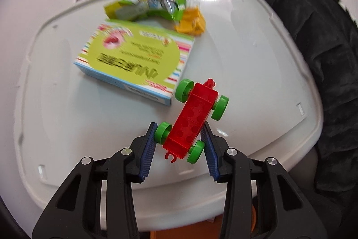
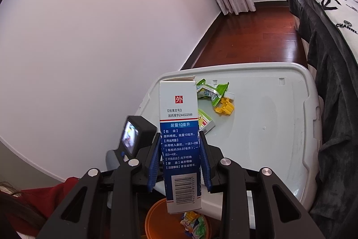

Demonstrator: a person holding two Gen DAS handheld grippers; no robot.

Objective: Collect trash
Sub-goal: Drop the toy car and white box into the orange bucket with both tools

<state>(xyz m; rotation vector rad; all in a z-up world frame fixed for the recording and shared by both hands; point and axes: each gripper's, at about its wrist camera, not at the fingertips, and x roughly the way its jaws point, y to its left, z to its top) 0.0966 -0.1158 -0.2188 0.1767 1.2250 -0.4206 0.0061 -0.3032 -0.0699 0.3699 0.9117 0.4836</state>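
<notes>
1. Trash lies on a white lid-like table top (image 1: 257, 73) w/ raised rim; in the right wrist view same top (image 2: 268, 138) sits beside a pale wall on the left and a dark blanket (image 2: 331, 86) on the right.
2. Orange bin (image 2: 156, 216) is low and near in the right wrist view, under the held box; colourful wrappers (image 2: 194, 224) lie inside it.
3. Green-yellow box (image 1: 134, 59) lies flat on the top, left of centre, print blurred. In the right wrist view only a corner shows (image 2: 207, 123) behind the held box.
4. Blue-white carton (image 2: 180, 140) stands upright betw. the blue pads of the right gripper (image 2: 180, 162), barcode end down, torn flap up. Claw is clamped on it, both pads touching its sides. It hangs above the bin.
5. Red toy car (image 1: 193, 118) w/ four green wheels lies tilted on the near part of the top, near the right corner of the green-yellow box. Left gripper (image 1: 180, 140) has jaws spread wide around the car's near end; left pad (image 1: 148, 149) touches a green wheel, right pad is just beside the body. Not a firm grip.
6. Crumpled green wrapper (image 1: 152, 6) is at the far side, blurred; also seen (image 2: 212, 91).
7. Yellow piece (image 1: 191, 22) lies just right of the wrapper, touching it; also (image 2: 224, 106).
</notes>
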